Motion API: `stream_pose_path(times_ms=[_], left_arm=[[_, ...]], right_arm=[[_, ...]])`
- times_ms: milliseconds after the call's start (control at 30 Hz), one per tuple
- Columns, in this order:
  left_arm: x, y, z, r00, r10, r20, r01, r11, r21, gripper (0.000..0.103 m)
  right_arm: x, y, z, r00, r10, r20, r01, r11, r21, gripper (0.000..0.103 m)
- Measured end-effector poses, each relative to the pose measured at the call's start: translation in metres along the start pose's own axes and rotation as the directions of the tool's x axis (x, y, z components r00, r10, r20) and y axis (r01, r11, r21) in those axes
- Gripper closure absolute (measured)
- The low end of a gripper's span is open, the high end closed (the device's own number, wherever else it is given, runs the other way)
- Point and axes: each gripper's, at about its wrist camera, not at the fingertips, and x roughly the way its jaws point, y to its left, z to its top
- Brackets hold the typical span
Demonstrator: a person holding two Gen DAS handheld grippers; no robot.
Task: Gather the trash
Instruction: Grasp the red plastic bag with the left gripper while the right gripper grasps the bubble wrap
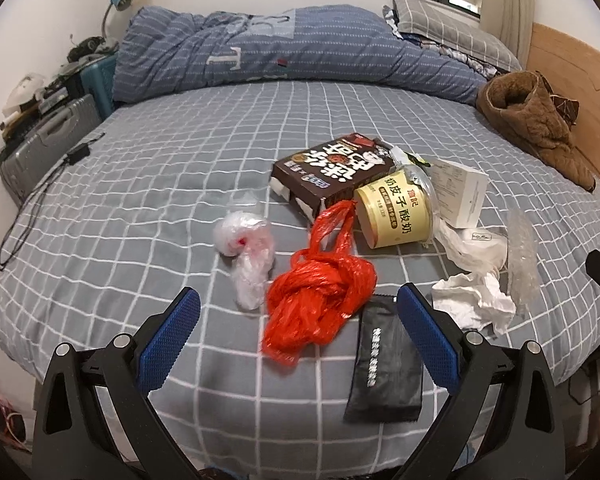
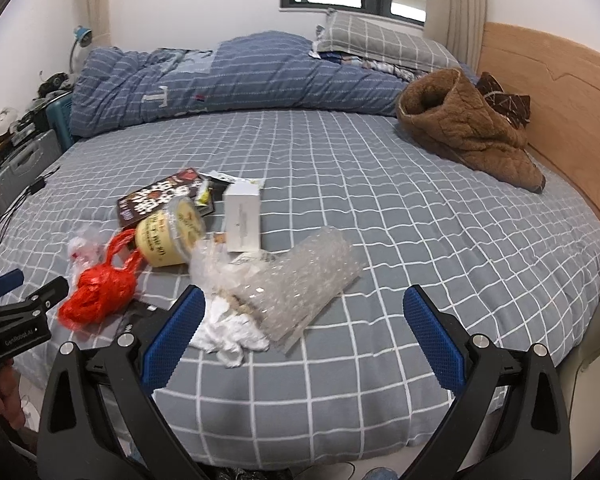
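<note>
Trash is heaped near the bed's (image 1: 120, 208) front edge. Both hand-held grippers, left (image 1: 299, 318) and right (image 2: 303, 318), are held wide, empty. The red bag (image 1: 320, 294) is best pinched at its knot.

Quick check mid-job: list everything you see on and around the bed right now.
knotted bag: 1, red, near edge
clear bag: 1, beside red one
black pouch: 1, flat, near edge
dark box: 1, brown, middle
yogurt tub: 1, yellow, on side
white box: 1, behind tub
bubble wrap: 1, clear
tissue: crumpled, white
duvet: blue, far side
brown garment: by headboard
left tool: open
right tool: open
</note>
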Motion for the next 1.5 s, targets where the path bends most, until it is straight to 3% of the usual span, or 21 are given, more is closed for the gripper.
stream_pose_path(times_ms=[433, 800, 1033, 1300, 1500], left_arm=[[0.050, -0.020, 0.002, 0.997, -0.015, -0.074, 0.014, 1.000, -0.004, 0.012], [0.085, -0.030, 0.008, 0.995, 0.008, -0.097, -0.008, 1.000, 0.002, 0.017], [0.097, -0.028, 0.008, 0.994, 0.045, -0.098, -0.043, 0.999, 0.020, 0.026], [0.102, -0.018, 0.009, 0.995, 0.016, -0.097, -0.016, 1.000, -0.004, 0.038], [0.100, -0.017, 0.009, 0.995, -0.004, -0.096, 0.004, 1.000, -0.004, 0.052]], right_arm=[[0.072, -0.014, 0.011, 0.995, -0.012, -0.100, 0.018, 0.999, 0.051, 0.018], [0.108, -0.013, 0.006, 0.981, 0.056, -0.188, -0.034, 0.992, 0.120, 0.036], [0.120, -0.010, -0.002, 0.968, 0.091, -0.236, -0.058, 0.988, 0.141, 0.052], [0.123, -0.005, -0.003, 0.962, 0.104, -0.254, -0.074, 0.990, 0.124, 0.074], [0.117, -0.006, -0.002, 0.966, 0.100, -0.238, -0.074, 0.990, 0.117, 0.078]])
